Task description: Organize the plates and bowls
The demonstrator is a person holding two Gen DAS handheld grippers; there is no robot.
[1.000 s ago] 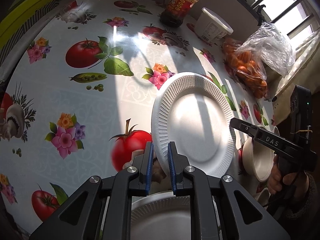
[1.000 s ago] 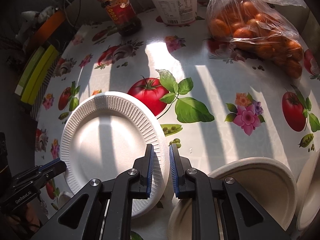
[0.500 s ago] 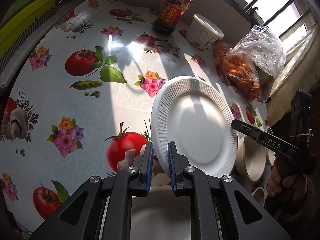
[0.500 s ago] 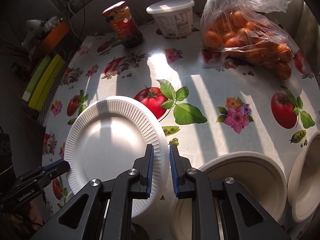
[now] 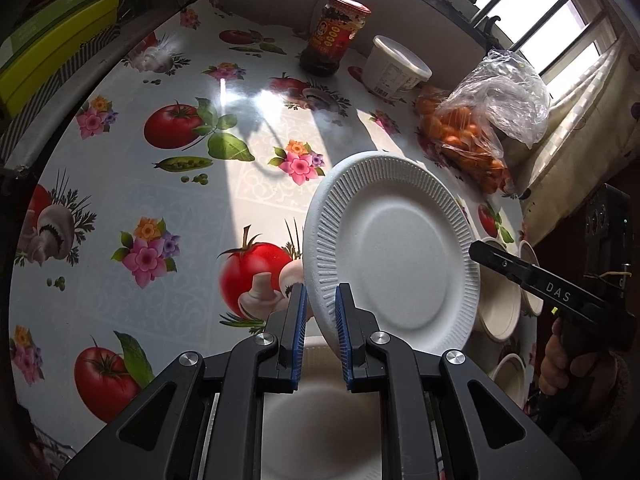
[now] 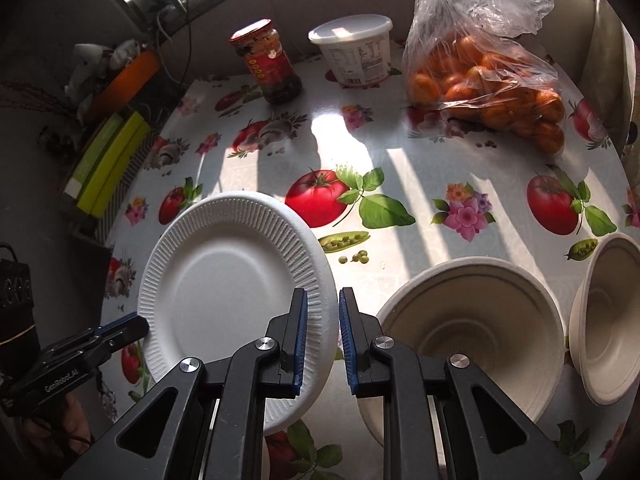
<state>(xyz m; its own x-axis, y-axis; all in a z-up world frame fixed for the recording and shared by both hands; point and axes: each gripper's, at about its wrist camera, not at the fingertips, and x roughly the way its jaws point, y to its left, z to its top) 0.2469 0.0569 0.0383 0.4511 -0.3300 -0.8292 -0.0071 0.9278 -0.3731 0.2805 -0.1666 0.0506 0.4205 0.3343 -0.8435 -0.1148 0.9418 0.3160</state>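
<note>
A white ribbed paper plate (image 5: 396, 248) is held up off the table by both grippers. My left gripper (image 5: 321, 304) is shut on its near-left rim. My right gripper (image 6: 323, 312) is shut on the opposite rim of the same plate (image 6: 228, 280); it shows at the right of the left wrist view (image 5: 476, 249). Another white plate (image 5: 320, 412) lies under the left gripper. Beige bowls (image 6: 472, 320) (image 6: 608, 320) stand on the table at the right; they show partly behind the plate in the left wrist view (image 5: 500, 308).
The round table (image 5: 120, 184) has a glossy cloth printed with tomatoes and flowers. At its far side stand a red-lidded jar (image 6: 268, 64), a white tub (image 6: 356, 52) and a bag of oranges (image 6: 488, 68). Green-yellow boxes (image 6: 108, 164) lie beyond the left edge.
Both grippers have lifted the plate higher and drawn back; more of the table and its far side shows. The grip on both rims is unchanged.
</note>
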